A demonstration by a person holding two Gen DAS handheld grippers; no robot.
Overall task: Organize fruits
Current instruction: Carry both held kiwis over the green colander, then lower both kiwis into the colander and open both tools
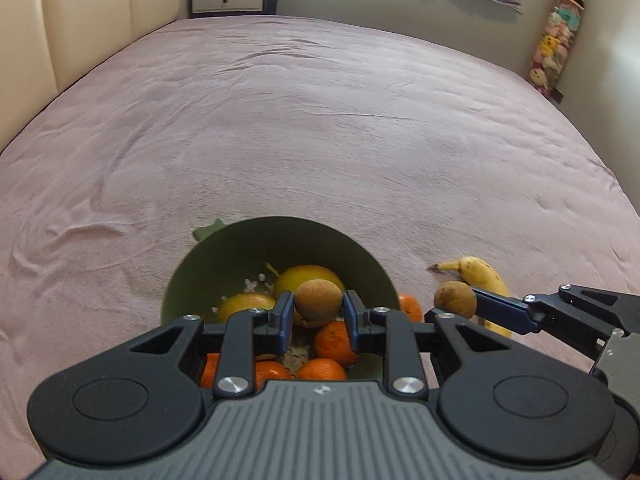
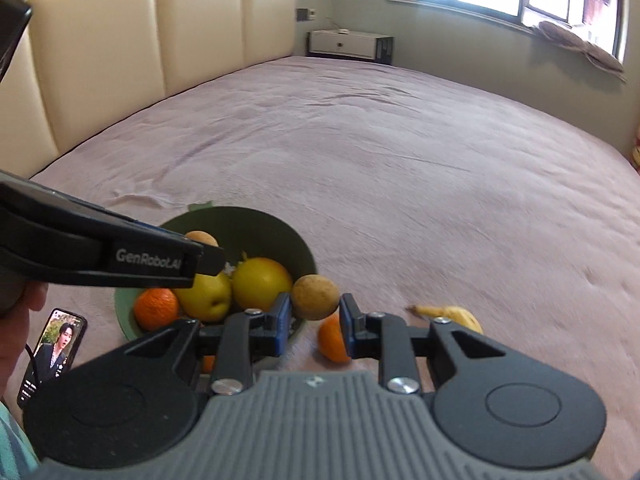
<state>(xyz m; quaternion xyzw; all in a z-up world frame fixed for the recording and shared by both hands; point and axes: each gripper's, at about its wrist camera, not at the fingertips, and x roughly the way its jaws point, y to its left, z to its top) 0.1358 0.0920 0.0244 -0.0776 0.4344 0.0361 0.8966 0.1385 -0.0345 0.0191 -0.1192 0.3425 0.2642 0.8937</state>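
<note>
Left wrist view: left claw (image 1: 319,316) pinching brown fruit (image 1: 319,303), directly over green bowl (image 1: 276,240), so drop is straight down.
Right claw (image 2: 315,316): pinching 2nd brown fruit (image 2: 315,297), just right of bowl rim; needs shift left.
Bed (image 1: 320,120): banana (image 1: 480,276), orange (image 2: 334,340) loose.

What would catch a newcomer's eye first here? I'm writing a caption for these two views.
Each gripper pinches a small brown round fruit: the left gripper holds one above the green bowl of oranges and yellow fruit, the right gripper another just beside it. A banana lies on the pink bedspread.
</note>
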